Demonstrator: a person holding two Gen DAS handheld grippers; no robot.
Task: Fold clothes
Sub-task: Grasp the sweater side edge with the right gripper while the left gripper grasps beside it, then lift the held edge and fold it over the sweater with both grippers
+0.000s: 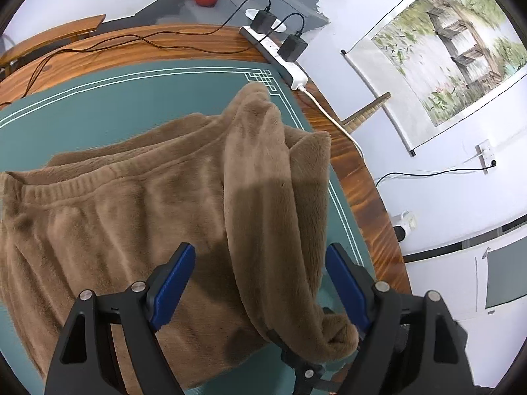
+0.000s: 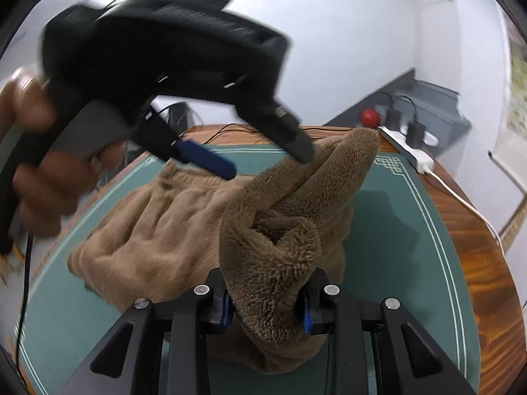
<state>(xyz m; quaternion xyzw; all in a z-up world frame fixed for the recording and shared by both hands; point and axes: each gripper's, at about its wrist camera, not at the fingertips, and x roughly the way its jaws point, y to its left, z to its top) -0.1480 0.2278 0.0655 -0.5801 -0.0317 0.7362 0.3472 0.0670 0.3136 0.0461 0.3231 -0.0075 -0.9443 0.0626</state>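
Losing the bunched leg from our right gripper (image 2: 265,306), clamped on it, is the risk: plush fleece could slip and flop crooked. Our left gripper (image 1: 260,283) hovers with fingers apart above the brown trousers (image 1: 125,217), spread on the green mat (image 1: 115,98).

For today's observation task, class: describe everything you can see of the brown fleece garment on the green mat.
The brown fleece garment looks soft and plush, with a ribbed band along one edge. Most of it lies spread and rumpled on the green mat. One long part is lifted off the rest and bunched at its end, where the right gripper clamps it between blue pads. The left gripper is open above the garment, the lifted part running between its fingers.
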